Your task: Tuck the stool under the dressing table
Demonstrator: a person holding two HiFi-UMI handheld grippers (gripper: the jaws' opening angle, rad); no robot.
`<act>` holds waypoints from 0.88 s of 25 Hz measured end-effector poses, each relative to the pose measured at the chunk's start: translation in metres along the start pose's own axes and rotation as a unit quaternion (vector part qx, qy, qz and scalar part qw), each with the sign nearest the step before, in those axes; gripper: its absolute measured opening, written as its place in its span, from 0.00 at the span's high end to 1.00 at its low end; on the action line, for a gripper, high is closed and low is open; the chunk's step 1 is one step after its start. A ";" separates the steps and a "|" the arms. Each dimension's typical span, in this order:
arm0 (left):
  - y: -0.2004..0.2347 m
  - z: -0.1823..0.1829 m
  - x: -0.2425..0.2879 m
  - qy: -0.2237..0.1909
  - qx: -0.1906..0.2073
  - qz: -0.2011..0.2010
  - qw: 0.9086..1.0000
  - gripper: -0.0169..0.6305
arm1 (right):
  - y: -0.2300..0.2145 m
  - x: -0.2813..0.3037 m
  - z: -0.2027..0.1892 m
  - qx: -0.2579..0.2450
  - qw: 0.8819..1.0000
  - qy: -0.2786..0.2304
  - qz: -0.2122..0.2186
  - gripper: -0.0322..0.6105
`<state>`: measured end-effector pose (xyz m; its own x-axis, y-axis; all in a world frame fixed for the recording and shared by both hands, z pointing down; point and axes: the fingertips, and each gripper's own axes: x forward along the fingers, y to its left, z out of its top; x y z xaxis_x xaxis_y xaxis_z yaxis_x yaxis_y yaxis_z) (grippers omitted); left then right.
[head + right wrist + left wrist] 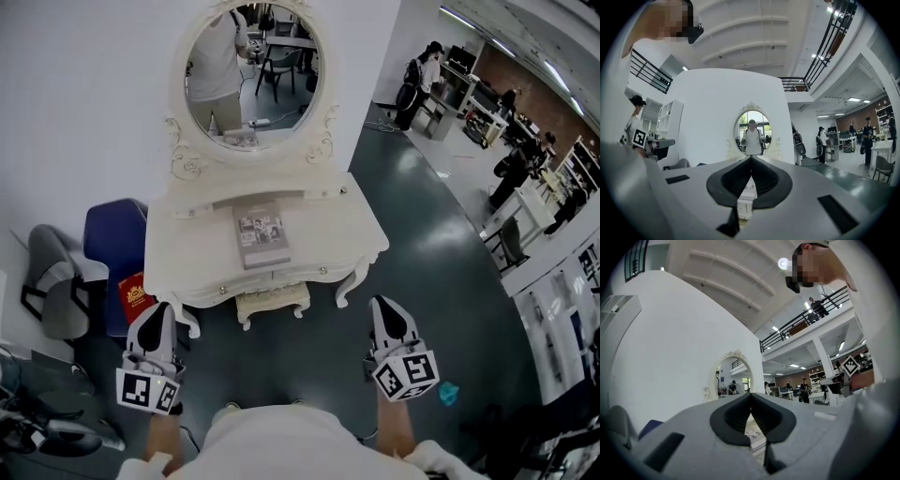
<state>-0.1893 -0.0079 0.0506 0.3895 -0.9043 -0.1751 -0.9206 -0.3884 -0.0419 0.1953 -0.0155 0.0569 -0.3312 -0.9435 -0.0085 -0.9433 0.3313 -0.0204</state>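
The white dressing table (323,230) with its oval mirror (251,75) stands against the wall in the head view. The cream stool (272,302) sits under the table's front edge, and only its near part shows. My left gripper (161,307) is shut and holds nothing, off the table's front left corner. My right gripper (382,302) is also shut and empty, off the front right leg. Neither touches the stool or the table. In the left gripper view the pads (750,394) meet, with the mirror (733,376) behind. The right gripper view shows the gripper (751,158) shut, facing the mirror (752,125).
A magazine (261,234) lies on the tabletop. A blue seat (112,239), a red box (136,292) and a grey chair (54,286) crowd the left side. A small teal object (449,394) lies on the dark floor at right. People and desks stand far right.
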 end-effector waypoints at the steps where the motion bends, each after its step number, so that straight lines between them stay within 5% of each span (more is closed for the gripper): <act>1: 0.000 -0.001 -0.001 0.002 -0.001 0.001 1.000 0.95 | 0.002 0.001 0.000 0.000 1.000 0.000 0.003 0.95; 22: -0.014 -0.007 0.003 0.009 -0.011 -0.004 1.000 0.95 | -0.004 -0.004 -0.015 -0.005 1.000 0.011 -0.002 0.95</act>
<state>-0.1747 -0.0067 0.0576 0.3981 -0.9039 -0.1563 -0.9163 -0.3998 -0.0218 0.1998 -0.0135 0.0724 -0.3280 -0.9446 0.0143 -0.9447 0.3279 -0.0096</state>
